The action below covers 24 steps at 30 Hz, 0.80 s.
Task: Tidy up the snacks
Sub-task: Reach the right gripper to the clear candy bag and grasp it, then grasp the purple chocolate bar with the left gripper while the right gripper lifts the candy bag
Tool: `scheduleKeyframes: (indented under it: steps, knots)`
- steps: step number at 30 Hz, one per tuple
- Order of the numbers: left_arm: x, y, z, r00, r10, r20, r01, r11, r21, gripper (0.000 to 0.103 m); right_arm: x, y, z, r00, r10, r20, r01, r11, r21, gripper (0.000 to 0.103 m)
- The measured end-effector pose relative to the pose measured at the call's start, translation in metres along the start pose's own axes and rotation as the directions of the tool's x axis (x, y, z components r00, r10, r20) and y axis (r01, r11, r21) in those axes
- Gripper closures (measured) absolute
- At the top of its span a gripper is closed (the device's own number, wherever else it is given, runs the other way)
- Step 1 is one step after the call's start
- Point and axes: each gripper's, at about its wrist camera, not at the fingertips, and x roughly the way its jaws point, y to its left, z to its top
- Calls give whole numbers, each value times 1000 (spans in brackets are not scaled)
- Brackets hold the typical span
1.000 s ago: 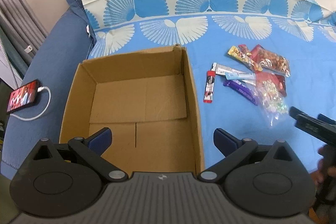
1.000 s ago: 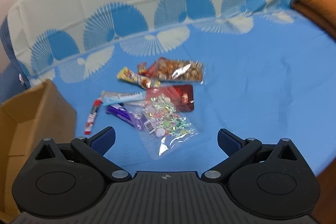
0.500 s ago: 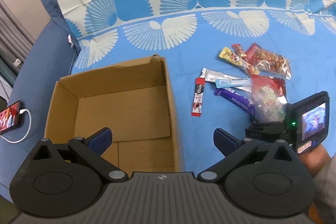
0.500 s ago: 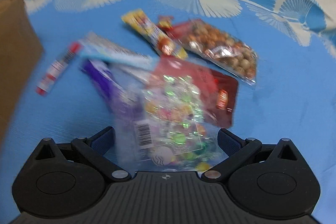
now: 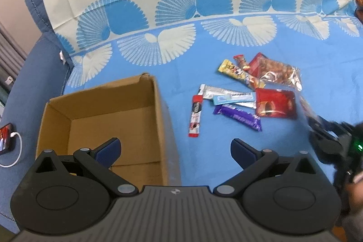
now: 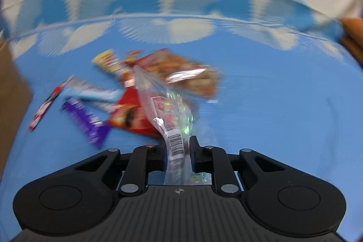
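Left wrist view. My left tongs (image 5: 175, 149) stand wide apart with nothing between them, low in the frame. Under their left finger sits an open cardboard box (image 5: 158, 110), lower left, empty inside as far as I can see. The surface is a bed under a blue sheet (image 5: 226, 151) with white fan prints. Right of centre lie the snacks: a red-and-white stick (image 5: 196, 116), a silver bar (image 5: 217, 92), a light blue bar (image 5: 233, 98), a purple bar (image 5: 240, 117), a red pouch (image 5: 275, 103), a yellow bar (image 5: 233, 70), a bag of nuts (image 5: 276, 72). At the left edge, a phone (image 5: 5, 138) on a white cable. My right tongs (image 5: 326, 135) show blurred at the right edge.

Right wrist view, blurred. My right tongs (image 6: 178, 151) are clamped on a clear candy bag (image 6: 168, 106), barcode end between the pads; the bag rises toward centre frame over the red pouch (image 6: 127, 115). The purple bar (image 6: 86, 121) lies left of it; the box corner (image 6: 11, 92) is at the left edge.
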Motion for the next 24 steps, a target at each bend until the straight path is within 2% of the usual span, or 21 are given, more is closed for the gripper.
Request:
scheduleKeyframes:
  steps: [6,9,12,13,15,18,20,24]
  knots:
    - [15,-22,7,999,-33,-16,33,999,-8,0,-12,-31,-16,998,-52,-29,52,998,33,85]
    - [40,-35,13,996,-46,-82,42,998,-42,0,-12,-34,-18,998,-56,-30,58,997,43,85]
    - [77,-42,20,977,-132,-167,107,982,-153,0,-5,-33,-14,997,-65,-34,66,997,39,85]
    - [90,-43,22,967,-157,-199,118,974,-193,0,-3,-35,-13,997,-63,-37,65,997,42,85]
    - [108,-46,22,959,-174,-224,118,963,-243,0,-1,-38,-13,997,-59,-39,61,997,50,84]
    - [123,-51,23,959,-162,-232,103,963,-248,0,2,-40,-14,997,-53,-49,56,997,49,80]
    - [131,-54,25,959,-165,-229,107,964,-245,0,7,-41,-15,997,-58,-58,61,997,49,72]
    - [147,-61,32,959,-163,-231,100,960,-261,0,18,-47,-16,994,-67,-85,74,994,79,66]
